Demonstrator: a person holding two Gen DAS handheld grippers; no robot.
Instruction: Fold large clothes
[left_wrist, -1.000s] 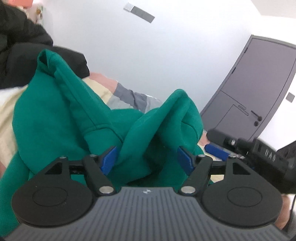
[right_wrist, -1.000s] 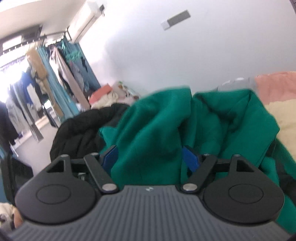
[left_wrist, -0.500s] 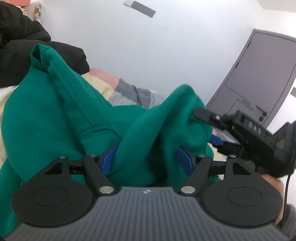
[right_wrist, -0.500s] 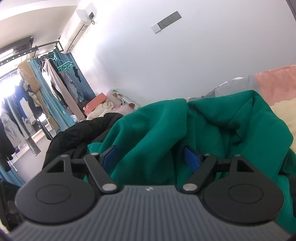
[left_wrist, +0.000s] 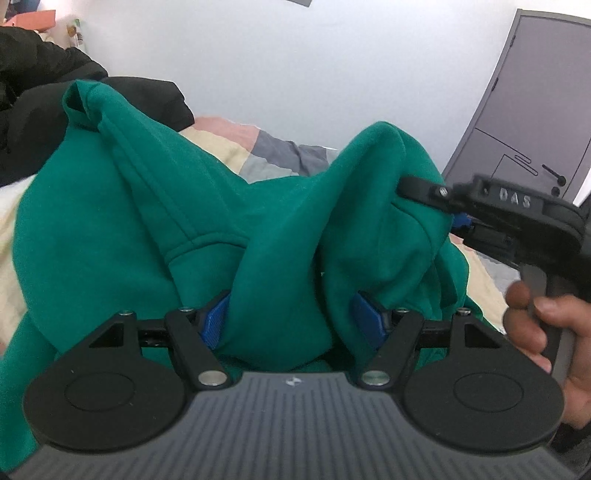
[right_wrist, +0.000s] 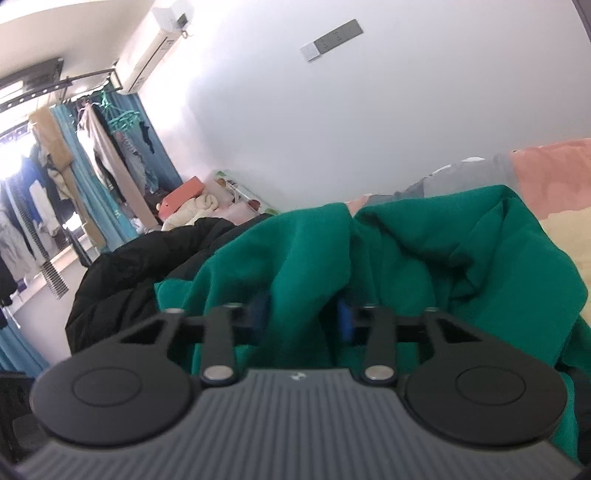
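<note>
A green sweatshirt (left_wrist: 122, 221) is bunched up and lifted off the bed; it also fills the right wrist view (right_wrist: 424, 266). My left gripper (left_wrist: 291, 317) has a thick fold of the green cloth between its blue pads, jaws fairly wide around the bunch. My right gripper (right_wrist: 303, 314) has closed in on another fold of the sweatshirt, jaws narrow. In the left wrist view the right gripper (left_wrist: 439, 206) comes in from the right, held by a hand (left_wrist: 543, 325), with its fingers clamped on the sweatshirt's raised edge.
A patchwork bedspread (left_wrist: 229, 147) in cream, pink and grey lies under the sweatshirt. A black jacket (right_wrist: 140, 269) is piled to the left. A grey door (left_wrist: 532, 103) stands at right. Hanging clothes (right_wrist: 99, 147) and blue curtains are far left.
The right gripper moved in onto the sweatshirt's raised fold and its jaws narrowed on the cloth. The left gripper kept its hold while the garment shifted slightly.
</note>
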